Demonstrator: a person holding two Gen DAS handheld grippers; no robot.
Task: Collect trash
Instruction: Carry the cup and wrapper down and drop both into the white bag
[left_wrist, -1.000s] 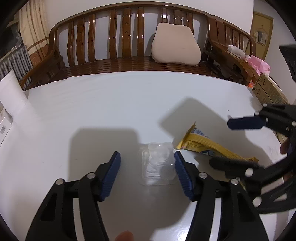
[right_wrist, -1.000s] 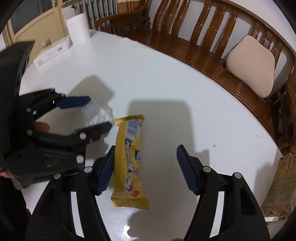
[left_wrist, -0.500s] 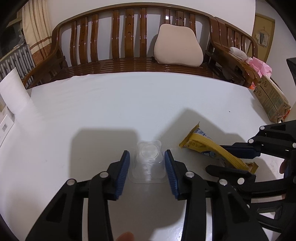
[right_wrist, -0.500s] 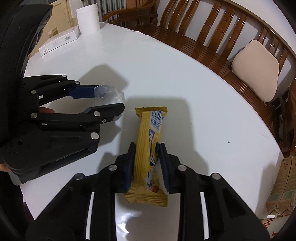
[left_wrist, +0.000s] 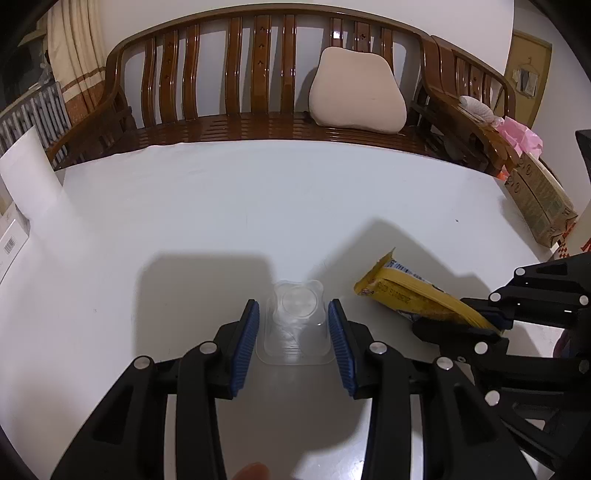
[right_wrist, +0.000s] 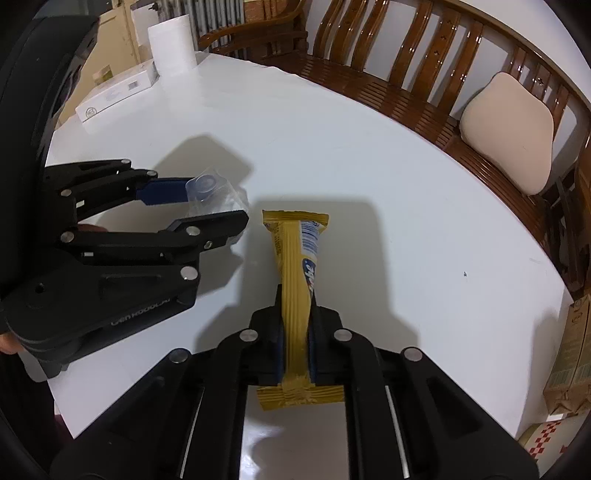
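Wrapper (right_wrist: 295, 288): yellow, on the white table (right_wrist: 369, 166), near its front edge.
Right claw (right_wrist: 295, 339): clamped tight on wrapper.
Left claw (left_wrist: 293, 332): narrow, pads against clear cup (left_wrist: 295, 325), just beside wrapper.

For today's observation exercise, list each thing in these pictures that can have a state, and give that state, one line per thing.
left gripper: closed on the clear plastic cup.
right gripper: shut on the yellow wrapper.
clear plastic cup: upside down on the table, empty.
yellow wrapper: pinched near its lower end, top end torn open.
cushion: leaning against the bench back.
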